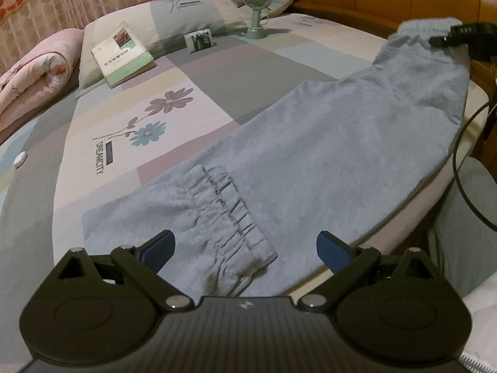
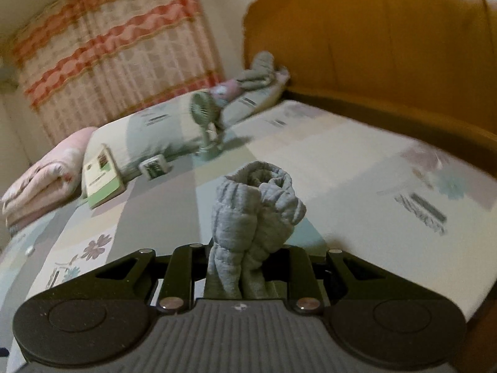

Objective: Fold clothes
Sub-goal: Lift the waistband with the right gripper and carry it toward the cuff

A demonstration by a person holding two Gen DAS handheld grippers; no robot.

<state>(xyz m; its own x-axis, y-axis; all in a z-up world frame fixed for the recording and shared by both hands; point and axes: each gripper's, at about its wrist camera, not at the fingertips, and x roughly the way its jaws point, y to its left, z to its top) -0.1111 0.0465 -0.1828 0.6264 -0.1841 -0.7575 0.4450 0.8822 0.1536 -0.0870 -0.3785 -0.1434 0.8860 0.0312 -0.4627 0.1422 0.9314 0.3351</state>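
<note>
Grey-blue sweatpants (image 1: 326, 155) lie stretched along the near side of the bed. One gathered elastic end (image 1: 230, 214) rests flat just in front of my left gripper (image 1: 245, 239). That gripper hovers over it, open, with its blue pads (image 1: 161, 248) wide apart and nothing between them. The pants' far end is lifted off the sheet at the upper right, where my right gripper (image 1: 441, 41) pinches it. In the right wrist view the right gripper (image 2: 245, 258) is shut on that bunched ribbed end (image 2: 257, 192), which sticks up between the fingers.
On the patchwork bedsheet (image 1: 198, 71) lie a green-and-white book (image 1: 122, 54), a small card (image 1: 200, 40) and a standing mint fan (image 1: 257, 6) by the pillows (image 1: 192, 12). A rolled pink quilt (image 1: 34, 71) lies left, a wooden headboard (image 2: 372, 46) behind. A black cable (image 1: 459, 161) hangs at the right edge.
</note>
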